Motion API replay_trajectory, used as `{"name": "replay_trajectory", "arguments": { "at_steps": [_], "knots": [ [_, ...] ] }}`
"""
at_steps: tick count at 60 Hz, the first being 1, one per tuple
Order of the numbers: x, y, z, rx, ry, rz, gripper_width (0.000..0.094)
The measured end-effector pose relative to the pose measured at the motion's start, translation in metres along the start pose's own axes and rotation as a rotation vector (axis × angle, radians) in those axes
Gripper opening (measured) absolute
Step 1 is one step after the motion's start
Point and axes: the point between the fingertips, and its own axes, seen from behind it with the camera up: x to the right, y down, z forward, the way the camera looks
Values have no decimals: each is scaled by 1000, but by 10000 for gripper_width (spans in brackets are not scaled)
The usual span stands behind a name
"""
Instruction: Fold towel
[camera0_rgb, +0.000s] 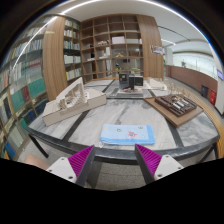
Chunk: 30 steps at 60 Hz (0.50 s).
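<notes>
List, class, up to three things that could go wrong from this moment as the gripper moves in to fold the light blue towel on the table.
1. The gripper is open and short of the towel, so it may close on air or pinch only the top layer.
2. The towel already looks folded; a pull could drag the whole bundle across the marble-patterned table.
3. It lies near the table's front edge and might slide off.

One folded towel (127, 134), one table (70, 135), two architectural models (68, 99), one monitor (130, 79).

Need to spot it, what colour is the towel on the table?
Light blue; the towel lies folded just ahead of the open fingers, seen in the gripper view.
</notes>
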Motion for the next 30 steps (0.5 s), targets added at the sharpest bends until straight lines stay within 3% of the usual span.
{"name": "replay_trajectory", "arguments": {
  "at_steps": [5,19,30],
  "knots": [
    [-6,0,10,-21,-21,4,795],
    [-46,-25,146,-33,-34,-49,646],
    [-58,0,222,-112,-23,-122,511]
  ]
}}
